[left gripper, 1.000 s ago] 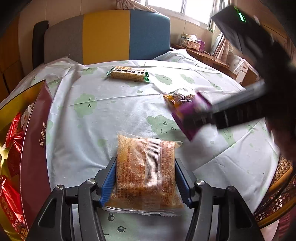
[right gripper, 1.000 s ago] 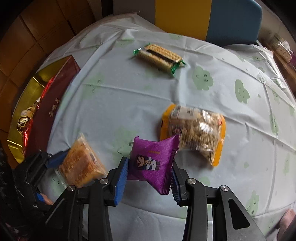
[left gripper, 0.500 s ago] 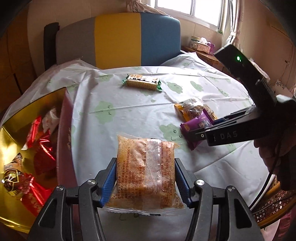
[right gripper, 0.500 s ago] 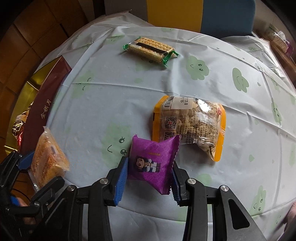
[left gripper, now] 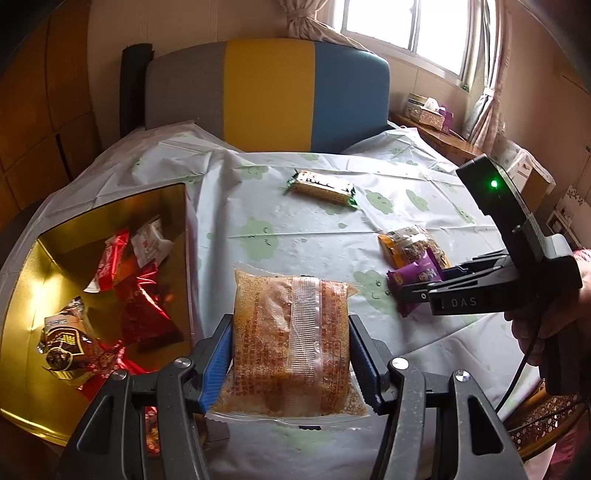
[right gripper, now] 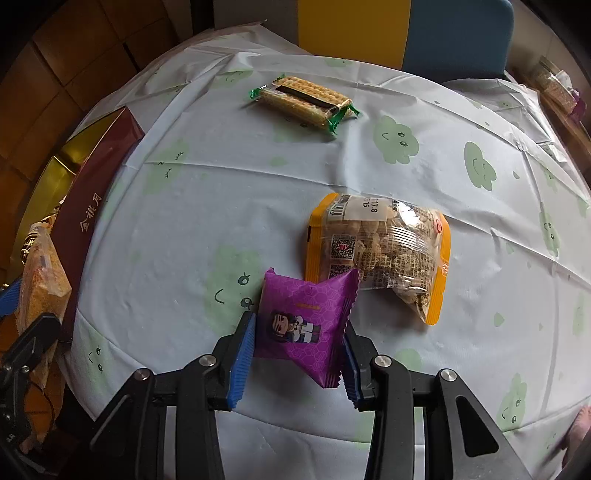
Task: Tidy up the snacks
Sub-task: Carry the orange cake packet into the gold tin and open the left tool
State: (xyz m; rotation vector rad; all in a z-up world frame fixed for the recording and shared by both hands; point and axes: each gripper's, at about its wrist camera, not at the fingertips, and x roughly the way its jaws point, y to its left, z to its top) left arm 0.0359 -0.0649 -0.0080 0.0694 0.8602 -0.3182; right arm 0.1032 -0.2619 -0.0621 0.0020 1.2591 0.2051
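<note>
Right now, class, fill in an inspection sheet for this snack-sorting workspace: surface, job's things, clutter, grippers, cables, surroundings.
Surface: round table under a cloud-print tablecloth, creased.
Job's things: gold-lined box at the table's left holds red and brown wrapped snacks; cracker pack and orange-edged bag lie loose on the cloth.
Clutter: nothing seen.
Grippers: left gripper clamps an orange snack pack; right gripper clamps a purple packet.
Cables: black cable hangs from the right gripper.
Surroundings: striped chair, window, tissue box.
</note>
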